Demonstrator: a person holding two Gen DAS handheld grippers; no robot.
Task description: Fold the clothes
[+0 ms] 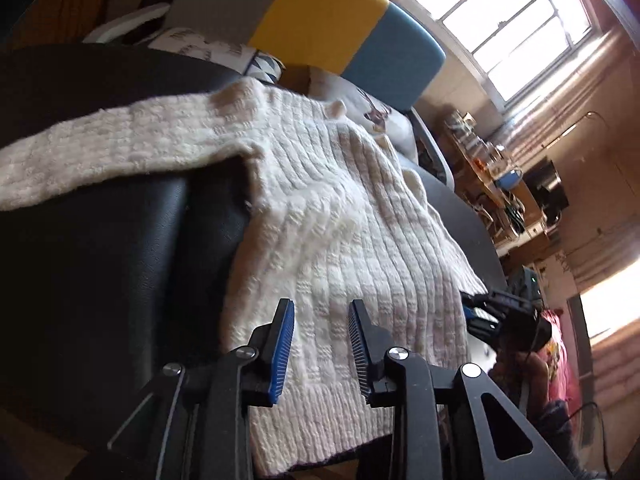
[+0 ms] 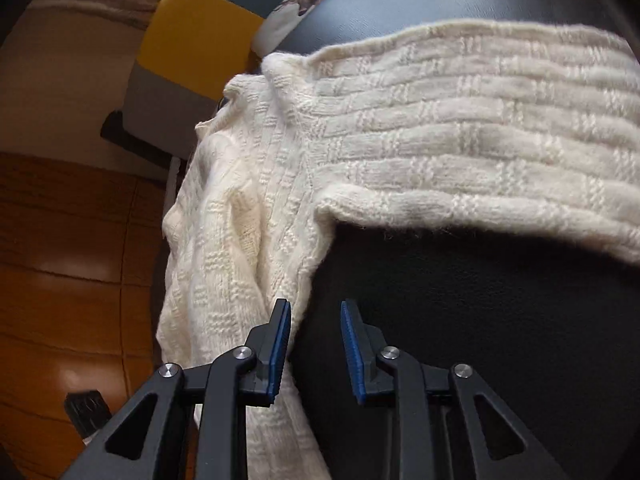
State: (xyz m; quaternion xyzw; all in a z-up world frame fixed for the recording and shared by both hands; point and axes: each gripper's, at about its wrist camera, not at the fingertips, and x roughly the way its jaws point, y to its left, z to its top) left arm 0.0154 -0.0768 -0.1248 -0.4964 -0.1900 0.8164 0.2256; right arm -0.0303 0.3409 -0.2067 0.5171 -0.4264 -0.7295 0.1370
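Left gripper (image 1: 320, 344), black with blue ribbed pads: jaws apart, nothing between them, over the ribbed hem of a cream cable-knit sweater (image 1: 340, 216). Right gripper (image 2: 316, 348), same make: jaws apart, empty, its left pad touching the sweater (image 2: 400, 140) edge. Sweater spread across a black leather seat (image 1: 100, 260), one sleeve extended. Beyond: grey, yellow and blue cushion (image 1: 320, 20); bright barred window (image 1: 508, 24).

No text, label, brand, number or sign can be read in either wrist view; any print on the distant cluttered shelves by the window is too small and blurred to make out.
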